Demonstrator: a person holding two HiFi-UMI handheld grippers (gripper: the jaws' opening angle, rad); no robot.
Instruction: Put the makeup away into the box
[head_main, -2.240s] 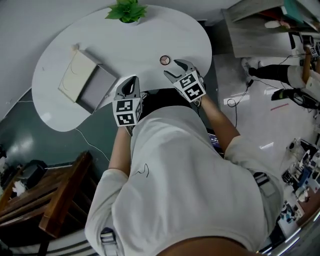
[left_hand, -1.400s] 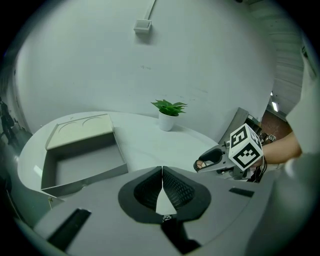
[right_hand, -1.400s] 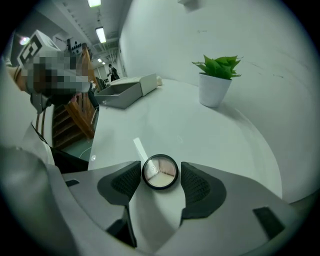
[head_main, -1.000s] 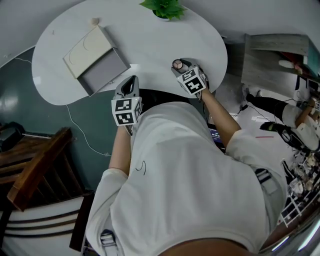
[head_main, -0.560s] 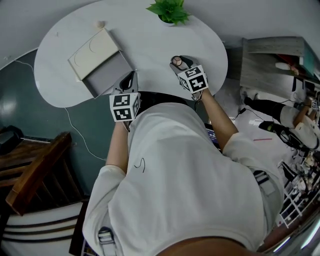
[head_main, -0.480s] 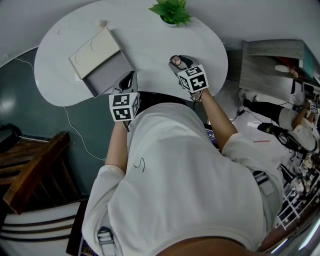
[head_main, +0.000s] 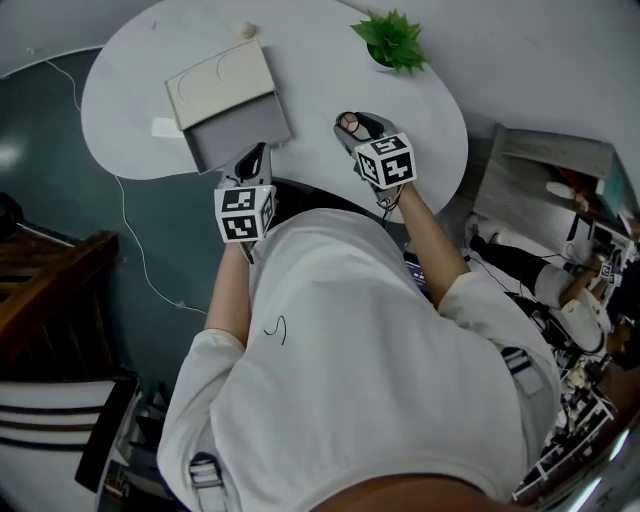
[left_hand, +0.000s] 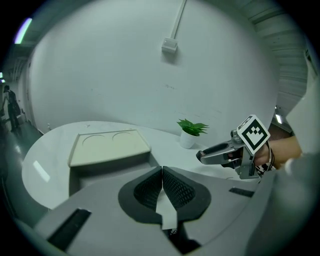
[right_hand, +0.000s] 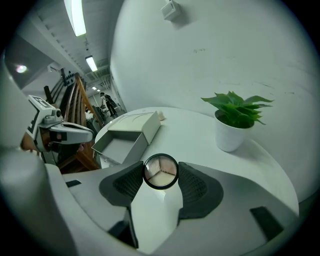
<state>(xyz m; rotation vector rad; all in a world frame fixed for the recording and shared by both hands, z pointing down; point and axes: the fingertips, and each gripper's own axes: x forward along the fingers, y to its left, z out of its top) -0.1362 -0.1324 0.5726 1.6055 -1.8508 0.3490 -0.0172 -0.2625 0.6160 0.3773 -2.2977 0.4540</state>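
A round black makeup compact (right_hand: 160, 171) with three pale powder shades sits pinched between the pads of my right gripper (right_hand: 160, 173), lifted over the white table (head_main: 320, 70). In the head view the compact (head_main: 349, 123) shows at the tip of the right gripper (head_main: 352, 126), to the right of the box. The grey box (head_main: 240, 128) lies open with its cream lid (head_main: 222, 83) tipped back; the tray (right_hand: 120, 145) looks bare inside. My left gripper (head_main: 253, 160) is shut with nothing in it, its tips at the box's near edge (left_hand: 109, 146).
A small potted plant (head_main: 393, 40) stands at the table's far right, close beyond the right gripper. A small beige thing (head_main: 247, 30) lies behind the lid and a white slip (head_main: 165, 127) left of the box. A wooden chair (head_main: 45, 290) stands at the left.
The right gripper went from beside the compact on the table to closed on it and raised. Both grippers have drifted toward the box, and the left one now reaches its near edge.
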